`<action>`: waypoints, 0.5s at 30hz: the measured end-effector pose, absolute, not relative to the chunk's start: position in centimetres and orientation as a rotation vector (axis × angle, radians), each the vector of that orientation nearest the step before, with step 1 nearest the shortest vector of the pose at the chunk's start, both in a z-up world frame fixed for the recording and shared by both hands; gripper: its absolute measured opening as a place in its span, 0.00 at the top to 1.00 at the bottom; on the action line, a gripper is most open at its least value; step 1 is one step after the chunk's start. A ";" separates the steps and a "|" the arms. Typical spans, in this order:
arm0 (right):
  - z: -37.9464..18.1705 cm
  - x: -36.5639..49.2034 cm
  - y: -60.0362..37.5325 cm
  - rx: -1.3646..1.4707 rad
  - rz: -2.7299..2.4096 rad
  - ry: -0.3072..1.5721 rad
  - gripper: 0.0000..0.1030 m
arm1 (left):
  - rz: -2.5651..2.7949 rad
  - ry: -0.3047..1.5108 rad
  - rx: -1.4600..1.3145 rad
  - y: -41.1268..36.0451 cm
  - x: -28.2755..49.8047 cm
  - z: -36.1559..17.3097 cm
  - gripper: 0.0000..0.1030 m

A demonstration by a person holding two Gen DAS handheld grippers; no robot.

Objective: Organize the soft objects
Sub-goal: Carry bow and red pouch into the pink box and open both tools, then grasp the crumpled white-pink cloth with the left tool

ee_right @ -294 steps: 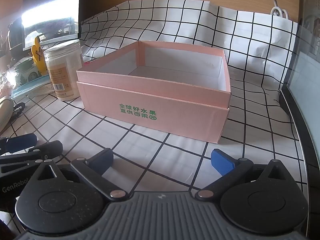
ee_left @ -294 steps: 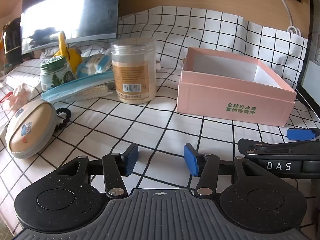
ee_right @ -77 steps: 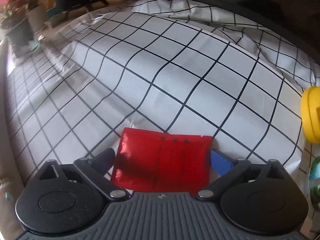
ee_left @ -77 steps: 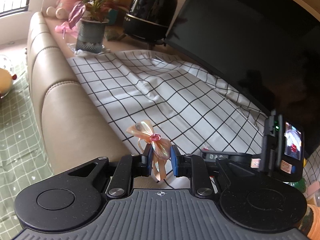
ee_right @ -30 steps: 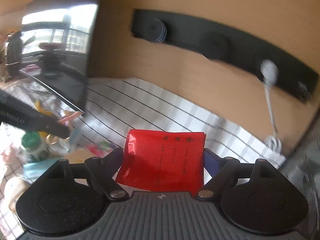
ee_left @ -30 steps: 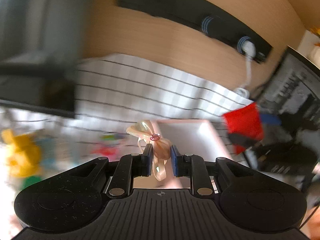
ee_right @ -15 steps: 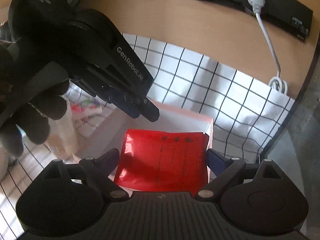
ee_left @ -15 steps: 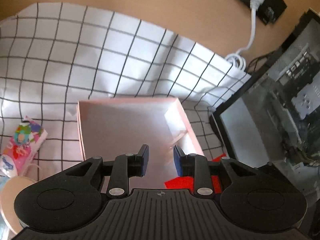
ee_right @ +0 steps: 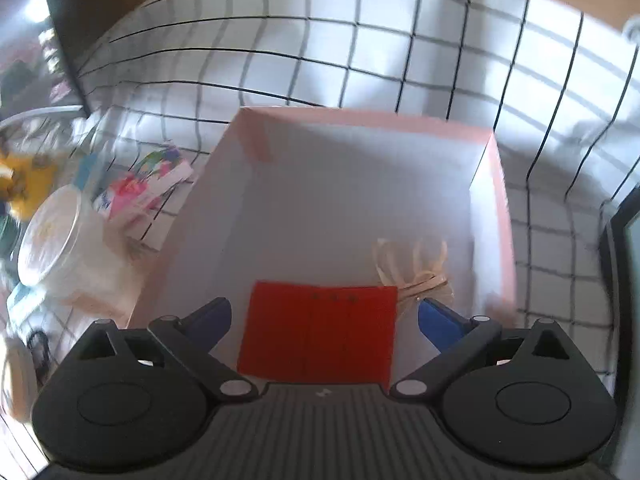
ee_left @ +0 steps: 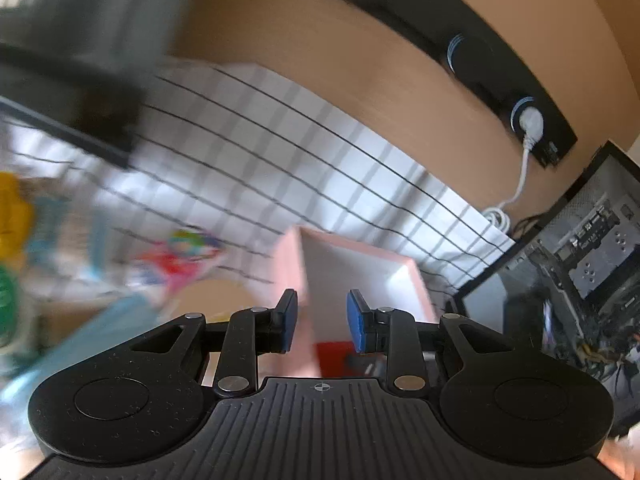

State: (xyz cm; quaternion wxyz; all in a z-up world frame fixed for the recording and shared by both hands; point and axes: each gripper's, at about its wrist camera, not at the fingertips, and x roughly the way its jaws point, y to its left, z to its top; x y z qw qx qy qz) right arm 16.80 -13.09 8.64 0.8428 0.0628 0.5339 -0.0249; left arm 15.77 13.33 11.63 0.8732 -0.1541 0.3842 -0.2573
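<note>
While the right gripper [ee_right: 324,312], jaws spread, hovers over the pink box [ee_right: 494,184] with the red pouch [ee_right: 320,330] unclamped between them beside the ribbon bow [ee_right: 416,272], and the left gripper [ee_left: 322,316] stands released and empty, the right should lift straight up to avoid dragging either.

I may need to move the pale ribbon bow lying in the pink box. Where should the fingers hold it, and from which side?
Grip the pale ribbon bow at its narrow knot, where the loops meet, coming straight down from above. It lies flat on the floor of the pink cardboard box, near the right wall and beside the red flat pouch, so a sideways approach looks blocked. The loops would probably just fold.
</note>
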 end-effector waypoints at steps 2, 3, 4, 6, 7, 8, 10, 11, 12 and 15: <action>9.0 17.0 -13.7 0.211 -0.070 1.101 0.03 | -0.498 0.778 -0.319 16.2 14.2 11.9 0.71; 9.6 16.8 -13.9 0.237 -0.089 1.057 0.03 | -0.475 0.763 -0.321 17.6 13.4 12.0 0.71; 10.2 16.3 -13.9 0.244 -0.107 1.010 0.03 | -0.445 0.746 -0.327 19.2 12.7 12.0 0.71; 11.8 15.0 -13.4 0.222 -0.140 0.902 0.03 | -0.373 0.716 -0.345 22.4 11.4 11.6 0.71; 12.4 14.6 -13.0 0.204 -0.141 0.868 0.03 | -0.325 0.707 -0.358 24.3 10.8 11.3 0.71; 13.2 14.1 -12.3 0.173 -0.137 0.833 0.03 | -0.274 0.701 -0.372 26.1 10.3 11.0 0.71; 14.6 13.4 -10.9 0.105 -0.126 0.788 0.03 | -0.157 0.689 -0.404 30.0 9.5 10.1 0.71; 15.1 13.0 -10.0 0.070 -0.119 0.770 0.03 | -0.108 0.691 -0.419 31.8 9.3 9.8 0.71; 15.5 12.6 -8.9 0.036 -0.107 0.755 0.03 | -0.059 0.696 -0.430 33.4 9.1 9.4 0.71; 16.2 11.6 -5.1 -0.045 -0.038 0.736 0.03 | 0.028 0.703 -0.424 37.0 8.9 8.5 0.71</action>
